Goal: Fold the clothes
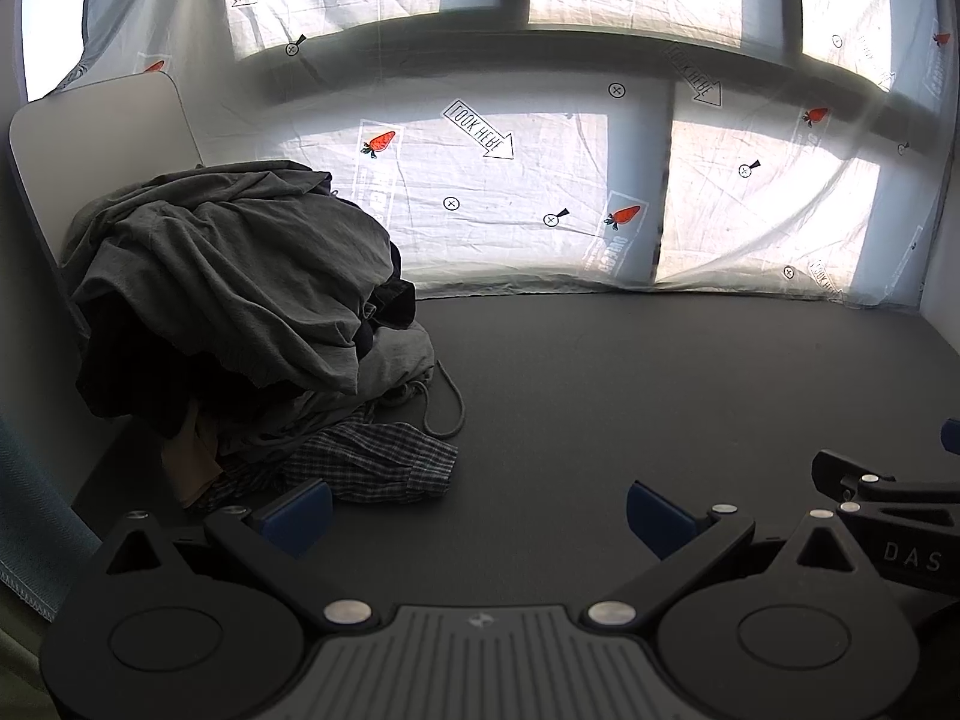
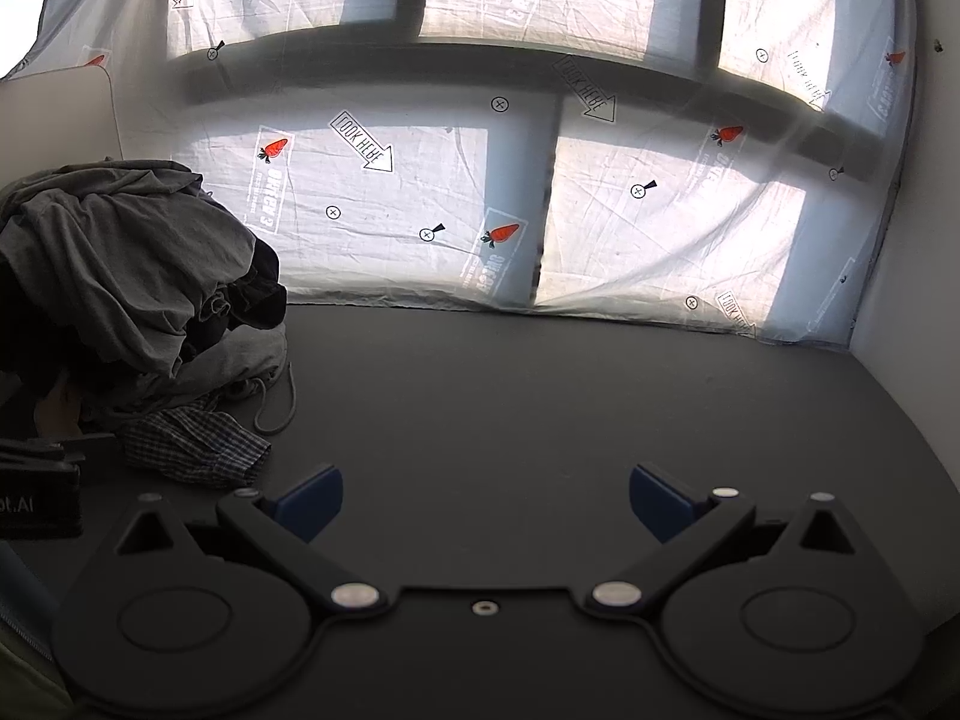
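A heap of clothes (image 1: 234,300) lies at the left of the dark table (image 1: 660,390), with a grey garment on top. A plaid piece (image 1: 372,462) and a grey drawstring (image 1: 447,402) stick out at its front. The heap also shows in the right wrist view (image 2: 120,276), with the plaid piece (image 2: 198,450) in front. My left gripper (image 1: 477,513) is open and empty, low over the table, its left finger next to the plaid piece. My right gripper (image 2: 486,501) is open and empty, to the right of the heap.
A white printed sheet (image 1: 510,180) hangs over windows behind the table. A white panel (image 1: 90,126) stands at the back left, a white wall (image 2: 900,240) at the right. The right gripper's body (image 1: 888,498) sits close beside my left gripper.
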`<state>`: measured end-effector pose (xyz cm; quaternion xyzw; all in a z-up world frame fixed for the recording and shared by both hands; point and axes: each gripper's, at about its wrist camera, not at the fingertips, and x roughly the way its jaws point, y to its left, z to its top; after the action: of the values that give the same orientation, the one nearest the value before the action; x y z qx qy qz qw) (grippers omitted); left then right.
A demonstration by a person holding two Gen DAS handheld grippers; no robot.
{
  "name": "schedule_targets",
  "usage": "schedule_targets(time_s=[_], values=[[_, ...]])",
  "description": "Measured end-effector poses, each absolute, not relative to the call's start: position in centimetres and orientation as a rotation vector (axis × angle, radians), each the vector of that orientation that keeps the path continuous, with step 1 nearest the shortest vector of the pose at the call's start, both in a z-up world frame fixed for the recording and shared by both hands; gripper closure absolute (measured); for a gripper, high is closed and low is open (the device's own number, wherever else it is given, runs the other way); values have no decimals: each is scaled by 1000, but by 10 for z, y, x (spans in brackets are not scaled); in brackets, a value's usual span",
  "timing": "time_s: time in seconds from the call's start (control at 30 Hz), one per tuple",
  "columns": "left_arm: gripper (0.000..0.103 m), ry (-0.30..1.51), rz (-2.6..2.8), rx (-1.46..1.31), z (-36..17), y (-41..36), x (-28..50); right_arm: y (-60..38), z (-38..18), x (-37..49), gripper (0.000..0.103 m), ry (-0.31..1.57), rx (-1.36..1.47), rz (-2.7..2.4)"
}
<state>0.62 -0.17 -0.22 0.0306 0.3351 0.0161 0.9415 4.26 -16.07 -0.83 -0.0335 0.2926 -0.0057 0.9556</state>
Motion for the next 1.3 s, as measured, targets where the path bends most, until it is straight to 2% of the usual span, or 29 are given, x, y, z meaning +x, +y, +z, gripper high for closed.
schedule_targets(time_s=[1.0, 1.3], values=[[0, 686, 121, 102, -1, -13, 6, -189, -3, 52, 0, 559, -24, 41], [0, 695, 136, -57, -12, -17, 17, -244, -13, 79, 0, 480, 141, 31]])
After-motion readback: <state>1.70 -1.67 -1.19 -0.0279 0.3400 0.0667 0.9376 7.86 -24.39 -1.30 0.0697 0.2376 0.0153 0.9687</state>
